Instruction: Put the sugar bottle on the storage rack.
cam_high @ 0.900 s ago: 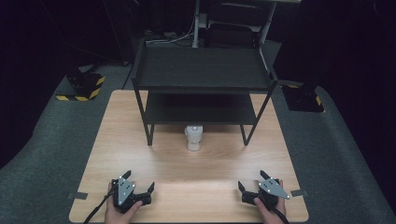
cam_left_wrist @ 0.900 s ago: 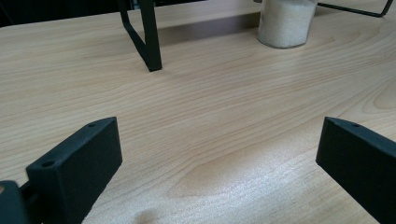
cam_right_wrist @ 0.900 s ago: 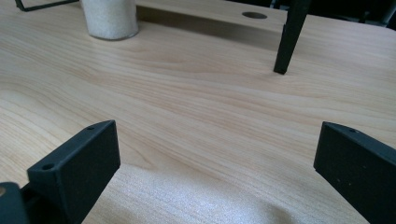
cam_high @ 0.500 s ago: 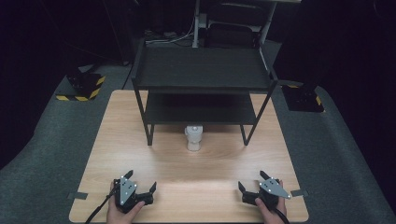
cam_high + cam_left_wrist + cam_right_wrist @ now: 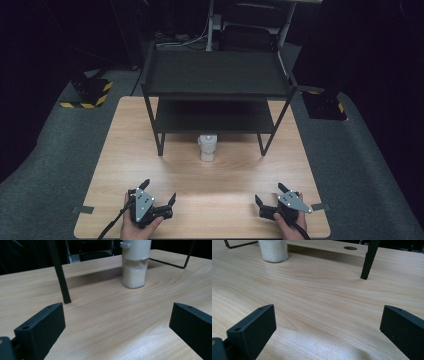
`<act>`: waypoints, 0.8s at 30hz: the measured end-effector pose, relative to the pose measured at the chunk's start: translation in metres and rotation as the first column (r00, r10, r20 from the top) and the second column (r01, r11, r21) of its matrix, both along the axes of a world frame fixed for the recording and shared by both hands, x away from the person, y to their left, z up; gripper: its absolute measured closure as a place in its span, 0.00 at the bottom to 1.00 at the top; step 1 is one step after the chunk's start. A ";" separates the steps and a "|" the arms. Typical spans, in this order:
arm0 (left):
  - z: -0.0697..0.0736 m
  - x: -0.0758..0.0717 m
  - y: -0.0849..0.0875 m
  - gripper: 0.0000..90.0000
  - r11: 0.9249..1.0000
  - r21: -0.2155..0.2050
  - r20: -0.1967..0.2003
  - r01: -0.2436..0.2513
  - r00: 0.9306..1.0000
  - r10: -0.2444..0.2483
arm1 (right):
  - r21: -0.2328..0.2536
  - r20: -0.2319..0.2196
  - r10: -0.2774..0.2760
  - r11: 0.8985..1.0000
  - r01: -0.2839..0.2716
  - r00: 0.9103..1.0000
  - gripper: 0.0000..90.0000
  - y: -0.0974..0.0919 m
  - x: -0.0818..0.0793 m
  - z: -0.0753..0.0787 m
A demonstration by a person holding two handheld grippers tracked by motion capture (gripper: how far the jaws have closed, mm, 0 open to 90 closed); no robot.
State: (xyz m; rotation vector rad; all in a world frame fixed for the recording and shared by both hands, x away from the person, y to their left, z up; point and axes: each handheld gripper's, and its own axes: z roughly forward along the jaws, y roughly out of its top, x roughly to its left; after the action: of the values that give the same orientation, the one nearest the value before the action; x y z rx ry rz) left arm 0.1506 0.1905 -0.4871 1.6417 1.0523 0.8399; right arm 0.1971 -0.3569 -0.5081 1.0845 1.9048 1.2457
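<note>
A light wooden table (image 5: 125,150) with a pale grain is seen standing on a grey carpet floor (image 5: 50,160). A black metal shelf rack with two flat boards (image 5: 215,75) is placed on the far half of the table. A small clear jar filled with white grains, closed with a white lid (image 5: 207,147), is set on the tabletop just under the front edge of the rack, between its front legs. A round hole (image 5: 350,248) is cut into the tabletop.

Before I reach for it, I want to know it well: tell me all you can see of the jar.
The jar is a small clear cylinder, holding white grains to below its white cap. It stands upright on the wooden table, at the front edge of the black rack, between its front legs. Only the table touches it; both grippers are well short of it.
</note>
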 end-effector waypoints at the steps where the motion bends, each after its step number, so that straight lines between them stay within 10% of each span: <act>1: 0.002 0.001 -0.002 0.01 1.000 -0.017 -0.003 0.005 1.000 -0.005 | 0.000 0.000 0.000 1.000 0.000 1.000 0.00 0.000 0.000 0.000; 24: 0.005 0.065 -0.058 0.01 0.997 -0.057 0.031 0.051 0.998 -0.050 | 0.008 0.001 0.002 1.000 -0.002 1.000 0.00 -0.001 0.000 -0.001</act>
State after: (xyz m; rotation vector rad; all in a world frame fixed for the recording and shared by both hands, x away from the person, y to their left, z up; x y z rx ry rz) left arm 0.2159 0.1322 -0.4820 1.5964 1.0016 0.7916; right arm 0.1971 -0.3583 -0.5087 1.0863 1.9023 1.2551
